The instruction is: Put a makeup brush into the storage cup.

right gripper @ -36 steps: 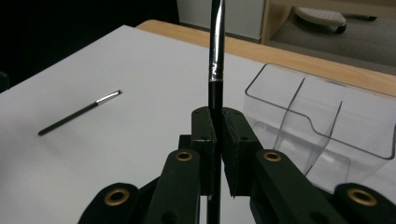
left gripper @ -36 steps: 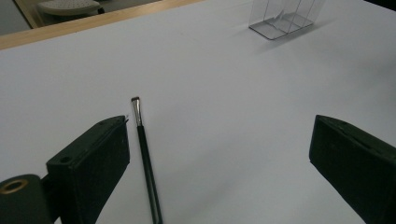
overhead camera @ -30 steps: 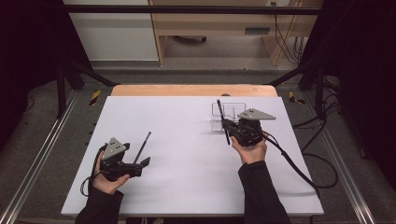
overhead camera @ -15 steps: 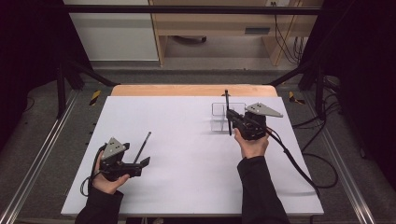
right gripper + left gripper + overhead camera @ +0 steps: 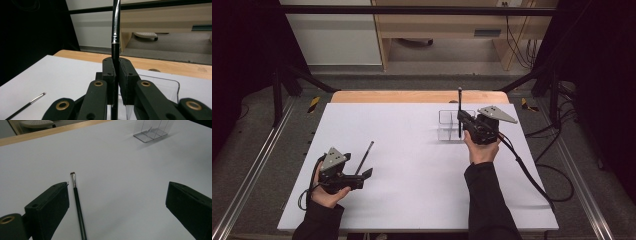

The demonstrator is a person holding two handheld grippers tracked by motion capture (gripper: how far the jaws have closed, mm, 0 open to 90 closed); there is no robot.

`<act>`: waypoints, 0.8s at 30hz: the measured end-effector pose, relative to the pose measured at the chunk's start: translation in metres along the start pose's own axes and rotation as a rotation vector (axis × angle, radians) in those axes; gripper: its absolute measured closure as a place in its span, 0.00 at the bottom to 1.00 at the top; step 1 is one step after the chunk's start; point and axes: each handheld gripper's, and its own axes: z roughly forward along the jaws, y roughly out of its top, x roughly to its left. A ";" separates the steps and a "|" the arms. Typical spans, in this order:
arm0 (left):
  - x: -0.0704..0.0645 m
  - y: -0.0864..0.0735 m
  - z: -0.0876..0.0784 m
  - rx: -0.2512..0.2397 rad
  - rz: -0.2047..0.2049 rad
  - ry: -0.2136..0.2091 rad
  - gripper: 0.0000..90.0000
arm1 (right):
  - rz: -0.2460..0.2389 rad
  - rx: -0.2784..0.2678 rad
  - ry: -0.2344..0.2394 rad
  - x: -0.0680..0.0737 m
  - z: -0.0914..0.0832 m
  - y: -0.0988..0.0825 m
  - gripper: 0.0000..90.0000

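1. Right gripper (image 5: 460, 121): jaws clamped on an upright brush (image 5: 459, 107), directly above the clear organizer (image 5: 447, 125).
2. Left gripper (image 5: 364, 176): jaws wide apart, holding nothing, well apart from the organizer; second brush (image 5: 78, 205) lies just beside one jaw.

Left hand (image 5: 328, 192) low at the near left, forearm in a dark sleeve, gripping the left gripper (image 5: 362, 176); jaws spread wide, pointing right and slightly far, nothing between the pads. Right hand (image 5: 482, 150) at the far right, forearm reaching far. Right gripper (image 5: 460, 118) held level, jaws clamped tight on a thin upright brush (image 5: 115, 27).
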 end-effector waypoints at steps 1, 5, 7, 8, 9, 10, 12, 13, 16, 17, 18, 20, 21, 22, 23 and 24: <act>0.000 0.000 0.000 0.000 0.000 0.000 0.05 | 0.003 -0.004 -0.005 -0.001 0.001 0.001 0.94; 0.000 0.000 0.000 -0.001 -0.001 0.000 0.05 | 0.012 -0.016 -0.021 -0.004 0.004 0.003 0.94; 0.000 0.000 0.000 -0.002 -0.002 0.000 0.05 | 0.013 -0.022 -0.026 -0.005 0.006 0.004 0.94; 0.001 0.000 0.000 -0.002 -0.002 0.000 0.05 | 0.016 -0.026 -0.029 -0.006 0.006 0.004 0.94; 0.001 0.000 0.000 -0.002 -0.002 0.000 0.05 | 0.018 -0.028 -0.031 -0.006 0.007 0.005 0.94; 0.001 0.000 0.000 -0.001 -0.002 0.000 0.05 | 0.019 -0.031 -0.033 -0.007 0.008 0.005 0.94; 0.001 0.000 0.000 -0.002 -0.002 -0.001 0.05 | 0.021 -0.039 -0.038 -0.008 0.009 0.006 0.94; 0.001 0.000 0.000 -0.002 -0.003 -0.001 0.05 | 0.022 -0.041 -0.041 -0.008 0.009 0.007 0.94; 0.001 0.000 0.000 -0.001 -0.003 -0.002 0.05 | 0.022 -0.051 -0.050 -0.010 0.011 0.010 0.94; 0.001 0.000 0.000 -0.002 -0.003 -0.002 0.05 | 0.023 -0.053 -0.053 -0.010 0.012 0.010 0.94; 0.001 0.000 0.000 -0.001 -0.003 -0.002 0.05 | 0.023 -0.057 -0.054 -0.011 0.012 0.011 0.94; 0.001 0.000 0.000 0.000 -0.003 -0.002 0.05 | 0.025 -0.062 -0.060 -0.012 0.013 0.012 0.94; 0.001 0.000 0.000 -0.001 -0.004 -0.002 0.05 | 0.025 -0.063 -0.062 -0.012 0.014 0.013 0.94; 0.001 0.000 0.000 -0.001 -0.003 -0.003 0.05 | 0.025 -0.064 -0.067 -0.013 0.015 0.013 0.94; 0.001 0.000 0.000 -0.001 -0.003 -0.003 0.05 | 0.026 -0.062 -0.069 -0.013 0.017 0.013 0.94; 0.001 0.000 0.000 -0.002 -0.004 -0.003 0.05 | 0.024 -0.061 -0.073 -0.014 0.018 0.014 0.94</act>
